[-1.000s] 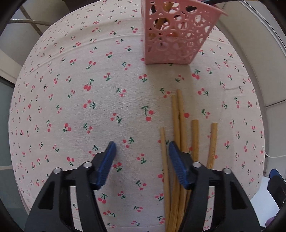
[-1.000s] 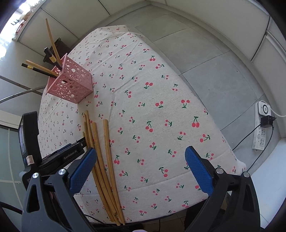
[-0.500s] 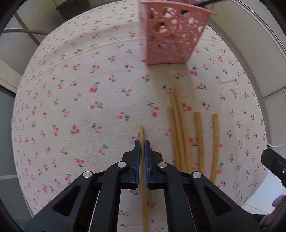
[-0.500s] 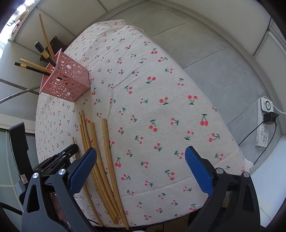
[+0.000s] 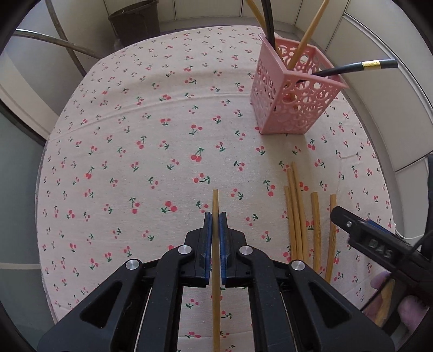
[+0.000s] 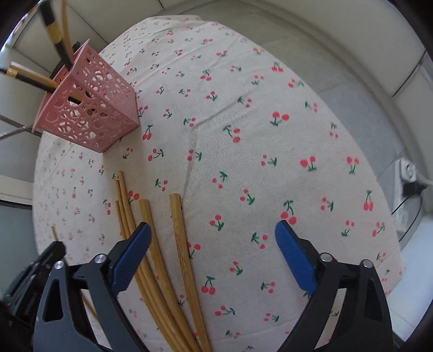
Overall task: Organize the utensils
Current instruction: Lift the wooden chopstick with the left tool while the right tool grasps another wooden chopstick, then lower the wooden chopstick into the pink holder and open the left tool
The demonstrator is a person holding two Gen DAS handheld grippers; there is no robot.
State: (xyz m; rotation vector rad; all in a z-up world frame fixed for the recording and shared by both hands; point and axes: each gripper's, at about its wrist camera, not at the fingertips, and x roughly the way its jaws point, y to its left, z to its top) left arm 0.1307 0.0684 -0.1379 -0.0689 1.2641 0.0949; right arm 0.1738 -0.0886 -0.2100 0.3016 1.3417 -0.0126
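My left gripper (image 5: pixel 215 216) is shut on a bamboo chopstick (image 5: pixel 215 200), held above the cherry-print tablecloth (image 5: pixel 151 130). Its tip juts past the blue pads. Several more bamboo chopsticks (image 5: pixel 297 214) lie side by side to the right; they also show in the right wrist view (image 6: pixel 151 230). A pink perforated holder (image 5: pixel 291 97) stands at the far right with bamboo and black chopsticks in it; in the right wrist view the holder (image 6: pixel 89 108) is at the upper left. My right gripper (image 6: pixel 211 238) is open and empty, low over the lying chopsticks.
The right gripper's body (image 5: pixel 379 246) shows at the right edge of the left wrist view. A dark bin (image 5: pixel 135 19) stands on the floor beyond the table. A wall socket with a plug (image 6: pixel 408 178) is to the right. The table edge drops off close in front.
The left gripper shut on one chopstick and lifted it away to the left of the pile. The right gripper came down closer to the lying chopsticks.
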